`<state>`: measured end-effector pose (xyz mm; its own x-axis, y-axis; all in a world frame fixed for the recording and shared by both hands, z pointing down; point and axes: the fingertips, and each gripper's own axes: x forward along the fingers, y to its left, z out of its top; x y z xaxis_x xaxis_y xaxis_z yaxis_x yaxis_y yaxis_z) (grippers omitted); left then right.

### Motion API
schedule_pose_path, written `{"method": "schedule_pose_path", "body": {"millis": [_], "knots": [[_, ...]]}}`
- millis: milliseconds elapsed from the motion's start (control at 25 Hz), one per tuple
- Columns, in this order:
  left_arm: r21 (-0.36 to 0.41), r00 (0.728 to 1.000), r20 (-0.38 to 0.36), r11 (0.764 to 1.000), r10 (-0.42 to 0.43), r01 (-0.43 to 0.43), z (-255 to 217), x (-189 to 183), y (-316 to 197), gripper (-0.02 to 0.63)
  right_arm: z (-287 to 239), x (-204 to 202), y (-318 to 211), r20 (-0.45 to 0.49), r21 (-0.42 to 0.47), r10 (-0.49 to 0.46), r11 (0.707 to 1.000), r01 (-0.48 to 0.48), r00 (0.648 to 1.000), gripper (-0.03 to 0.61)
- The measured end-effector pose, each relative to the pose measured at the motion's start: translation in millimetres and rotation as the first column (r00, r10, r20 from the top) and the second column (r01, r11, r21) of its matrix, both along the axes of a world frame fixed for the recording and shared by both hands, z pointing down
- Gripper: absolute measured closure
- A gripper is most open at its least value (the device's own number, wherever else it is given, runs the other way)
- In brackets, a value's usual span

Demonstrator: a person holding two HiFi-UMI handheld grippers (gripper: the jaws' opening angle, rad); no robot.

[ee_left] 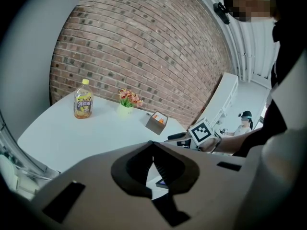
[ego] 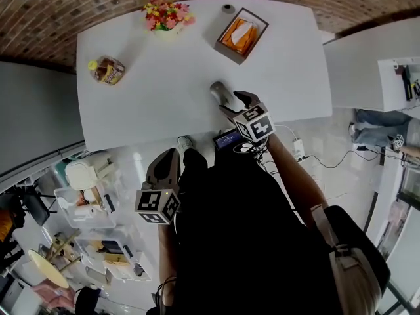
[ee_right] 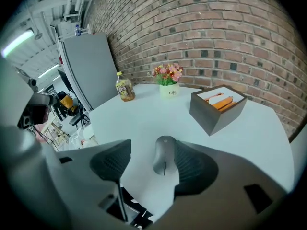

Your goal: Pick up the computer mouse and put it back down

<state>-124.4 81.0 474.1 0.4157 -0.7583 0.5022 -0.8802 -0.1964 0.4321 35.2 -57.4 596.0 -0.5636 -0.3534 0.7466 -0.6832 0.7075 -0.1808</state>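
The grey computer mouse [ee_right: 164, 161] lies flat on the white table [ee_right: 139, 123], near its front edge. My right gripper [ee_right: 153, 146] is open and low over the table, with the mouse between its jaws and close against the right pad; the left pad stands clear of it. In the head view the right gripper [ego: 231, 98] reaches over the table's near edge and partly covers the mouse [ego: 216, 88]. My left gripper [ego: 165, 168] hangs off the table in front of the person's body. Its jaws meet at the tips with nothing in them, as the left gripper view [ee_left: 152, 145] shows.
A grey tissue box [ego: 241, 35] stands beyond the mouse, a pot of flowers [ego: 167, 12] at the far edge, and a yellow-capped bottle [ego: 108, 71] at the far left. A small grey cup [ego: 228, 8] sits by the box. Cluttered bins [ego: 98, 241] are on the floor, lower left.
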Motion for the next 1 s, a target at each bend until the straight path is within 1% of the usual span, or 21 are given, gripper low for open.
{"method": "schedule_pose_path", "body": {"millis": [160,280,480,760,1000], "knots": [[-0.016,1.0,0.005,1.0,-0.005,0.005,1.5,0.2,2.2,0.604,7.8,-4.5,-3.7,0.003,-0.02,0.007,1.0,-0.007,1.0,0.293],[-0.014,1.0,0.012,1.0,-0.007,0.007,1.4,0.0,2.3,0.604,15.0,-4.8,-9.2,-0.004,-0.025,0.018,1.0,-0.018,1.0,0.288],[-0.02,0.999,0.019,0.999,-0.034,0.034,0.5,-0.6,6.0,0.604,28.4,-1.9,-14.9,-0.025,-0.042,0.042,0.998,-0.043,0.999,0.288],[-0.043,0.997,0.028,0.996,-0.074,0.075,1.6,-4.0,15.7,0.604,49.3,-5.2,-20.2,-0.061,-0.06,0.036,0.997,-0.04,0.997,0.288],[-0.056,0.996,0.037,0.995,-0.075,0.077,4.9,-4.6,19.3,0.604,65.7,-3.6,-24.9,-0.096,-0.077,0.033,0.996,-0.04,0.995,0.288]]}}
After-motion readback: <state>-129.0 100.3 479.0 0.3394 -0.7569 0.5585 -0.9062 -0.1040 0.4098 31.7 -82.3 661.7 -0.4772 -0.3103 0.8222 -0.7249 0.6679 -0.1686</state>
